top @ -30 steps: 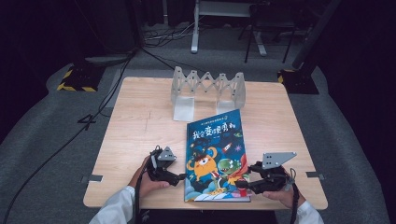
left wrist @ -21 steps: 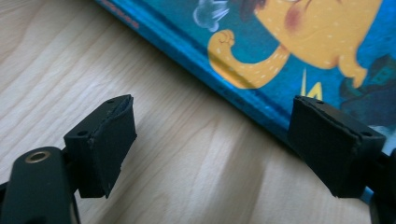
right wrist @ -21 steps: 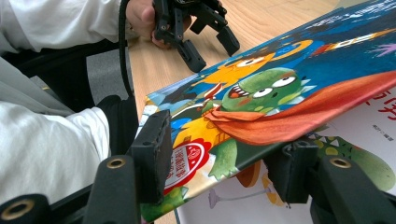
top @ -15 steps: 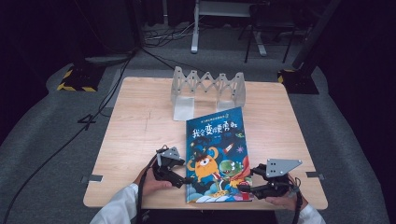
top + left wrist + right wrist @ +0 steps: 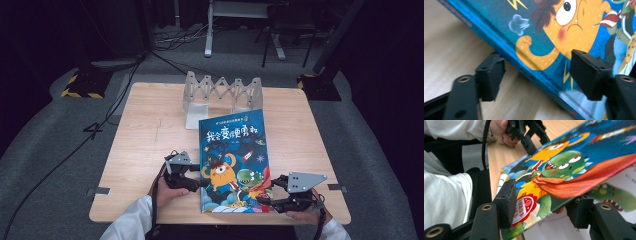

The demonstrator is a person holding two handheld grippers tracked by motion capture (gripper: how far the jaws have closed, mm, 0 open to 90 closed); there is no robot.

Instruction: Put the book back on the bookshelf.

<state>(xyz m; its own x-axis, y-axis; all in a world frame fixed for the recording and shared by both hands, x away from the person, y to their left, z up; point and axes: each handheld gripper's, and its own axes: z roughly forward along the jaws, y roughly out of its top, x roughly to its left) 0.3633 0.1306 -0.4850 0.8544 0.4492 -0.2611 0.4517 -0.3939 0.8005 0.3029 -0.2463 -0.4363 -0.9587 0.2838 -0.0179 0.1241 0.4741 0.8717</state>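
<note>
A children's book point(image 5: 235, 150) with a blue cartoon-monster cover lies on the wooden table point(image 5: 145, 130). My left gripper point(image 5: 197, 182) is at its spine side. In the left gripper view the gripper point(image 5: 536, 72) straddles the spine edge of the book point(image 5: 574, 25), one jaw on the table side and one over the cover. These jaws have just been closing, and a gap still shows. My right gripper point(image 5: 265, 200) is at the near right corner. There the gripper point(image 5: 544, 207) stands wide, with the raised cover point(image 5: 584, 157) passing between one jaw above and one below.
A white accordion-style folding rack point(image 5: 222, 90) stands at the table's far edge behind the book. White sleeves and hands hold both grippers at the near edge. The left gripper and its hand point(image 5: 529, 135) show beyond the book in the right gripper view.
The left gripper's jaws have narrowed around the book's spine edge. The right gripper has shifted slightly toward the near right corner, and the cover now looks raised there.
</note>
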